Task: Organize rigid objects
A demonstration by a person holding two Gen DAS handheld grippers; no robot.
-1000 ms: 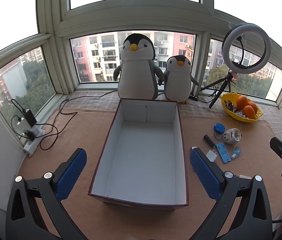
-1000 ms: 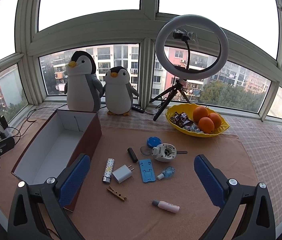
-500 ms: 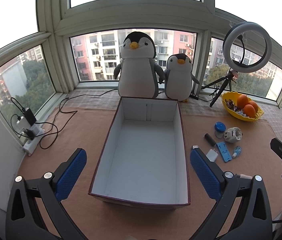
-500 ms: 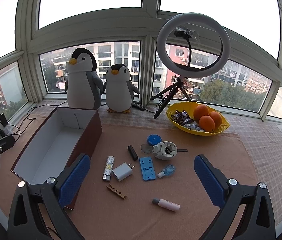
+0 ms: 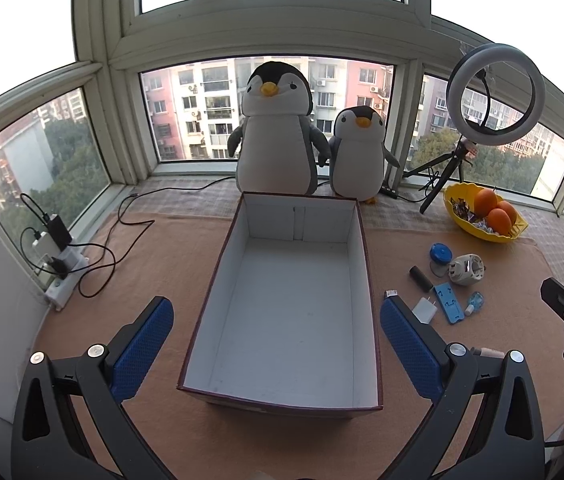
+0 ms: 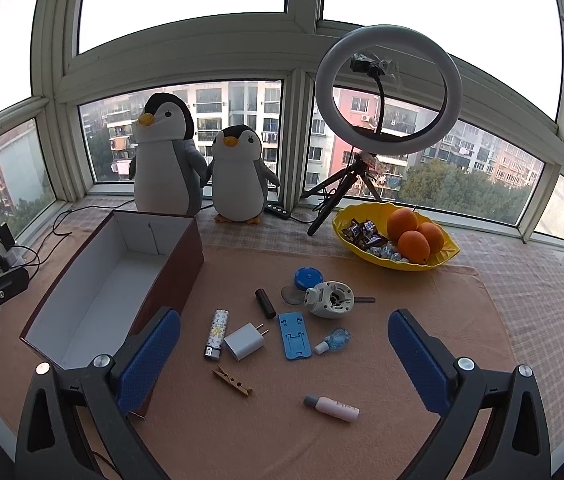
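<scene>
An empty open box [image 5: 290, 304] with white inside and dark red walls sits on the tan mat; it also shows at the left of the right wrist view [image 6: 106, 292]. My left gripper [image 5: 276, 348] is open and empty, above the box's near end. My right gripper [image 6: 284, 356] is open and empty, above several small items: a lighter [image 6: 215, 333], a white charger [image 6: 244, 341], a blue phone stand [image 6: 294, 335], a black cylinder [image 6: 265, 303], a white round gadget [image 6: 330, 299], a blue disc [image 6: 308, 278], a small blue bottle [image 6: 334, 340], a clothespin [image 6: 232, 380] and a pink tube [image 6: 332, 407].
Two plush penguins [image 5: 278, 136] stand behind the box. A ring light on a tripod [image 6: 388, 92] and a yellow fruit bowl [image 6: 396, 240] are at the back right. A power strip with cables [image 5: 60, 268] lies at the far left by the window.
Both views have shifted slightly; the scene sits a little lower in the frames. No object has moved and both grippers stay open.
</scene>
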